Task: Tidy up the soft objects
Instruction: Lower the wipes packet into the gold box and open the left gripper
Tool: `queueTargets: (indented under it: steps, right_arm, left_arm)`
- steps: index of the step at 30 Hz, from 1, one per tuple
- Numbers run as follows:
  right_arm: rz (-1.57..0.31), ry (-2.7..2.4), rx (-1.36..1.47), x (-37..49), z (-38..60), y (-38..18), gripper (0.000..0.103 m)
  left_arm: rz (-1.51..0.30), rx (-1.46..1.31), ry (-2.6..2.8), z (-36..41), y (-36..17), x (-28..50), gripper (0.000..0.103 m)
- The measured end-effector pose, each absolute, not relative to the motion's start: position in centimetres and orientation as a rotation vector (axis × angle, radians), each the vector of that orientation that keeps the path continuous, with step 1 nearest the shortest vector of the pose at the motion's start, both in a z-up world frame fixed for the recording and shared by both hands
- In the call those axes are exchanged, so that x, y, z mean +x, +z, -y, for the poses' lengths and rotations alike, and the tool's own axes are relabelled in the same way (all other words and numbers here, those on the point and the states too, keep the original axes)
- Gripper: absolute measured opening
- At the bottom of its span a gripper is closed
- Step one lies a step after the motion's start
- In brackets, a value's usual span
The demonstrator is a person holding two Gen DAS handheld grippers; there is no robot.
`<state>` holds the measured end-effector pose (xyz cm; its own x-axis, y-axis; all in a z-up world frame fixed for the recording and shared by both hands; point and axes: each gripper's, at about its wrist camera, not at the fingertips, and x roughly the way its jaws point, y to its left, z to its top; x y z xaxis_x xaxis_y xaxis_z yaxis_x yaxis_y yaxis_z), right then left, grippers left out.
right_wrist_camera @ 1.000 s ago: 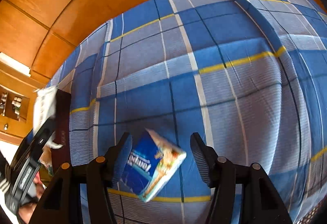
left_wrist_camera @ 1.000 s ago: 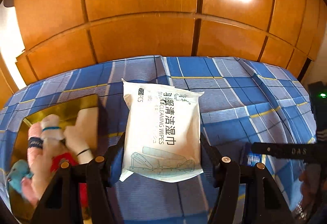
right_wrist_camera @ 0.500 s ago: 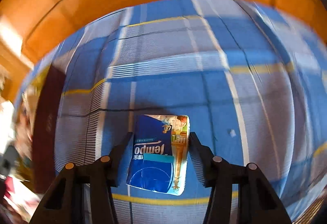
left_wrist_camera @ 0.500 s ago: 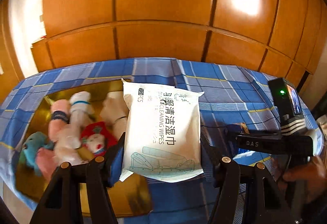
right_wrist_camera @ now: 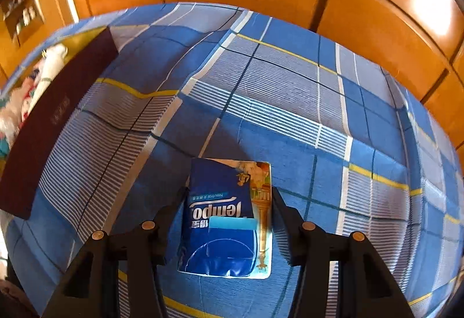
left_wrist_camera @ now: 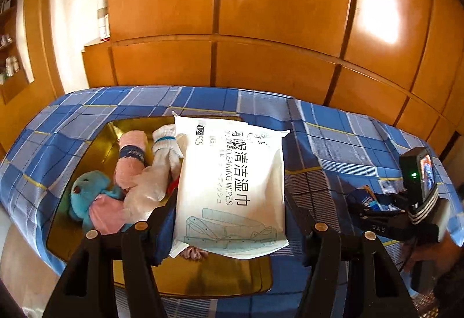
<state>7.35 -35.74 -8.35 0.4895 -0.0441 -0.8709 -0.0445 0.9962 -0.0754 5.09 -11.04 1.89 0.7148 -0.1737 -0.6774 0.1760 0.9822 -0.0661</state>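
My left gripper (left_wrist_camera: pixel 229 219) is shut on a white pack of cleaning wipes (left_wrist_camera: pixel 232 187) and holds it above the gold-lined box (left_wrist_camera: pixel 95 149). The box holds a blue plush toy (left_wrist_camera: pixel 84 196), a pink rolled cloth (left_wrist_camera: pixel 129 161) and white socks (left_wrist_camera: pixel 165 144). My right gripper (right_wrist_camera: pixel 227 213) is shut on a blue Tempo tissue pack (right_wrist_camera: pixel 223 216), which is just above or on the blue checked bedspread (right_wrist_camera: pixel 290 103). The right gripper also shows in the left wrist view (left_wrist_camera: pixel 385 216), to the right of the box.
The box's dark red side (right_wrist_camera: pixel 55 115) stands to the left of the right gripper. Wooden wardrobe panels (left_wrist_camera: pixel 261 13) rise behind the bed. The bed's left edge (left_wrist_camera: pixel 17 202) drops to the floor.
My left gripper has carried the wipes leftward over the box. My right gripper has closed on the tissue pack, which was between open jaws a second ago.
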Motion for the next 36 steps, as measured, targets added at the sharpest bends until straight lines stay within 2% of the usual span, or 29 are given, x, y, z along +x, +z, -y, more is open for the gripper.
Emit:
queueTargets:
  steps: [8,36]
  right_arm:
    - [-1.056,0.011,-0.003,7.5,36.4,-8.6,0.053]
    - [-1.038,0.001,-0.058,7.4,35.7,-8.6,0.053]
  left_arm:
    - [-0.768,-0.024,-0.149,9.7,1.4,5.3,0.064]
    - [-0.781,-0.091,0.05,1.4,0.8,4.6,0.064]
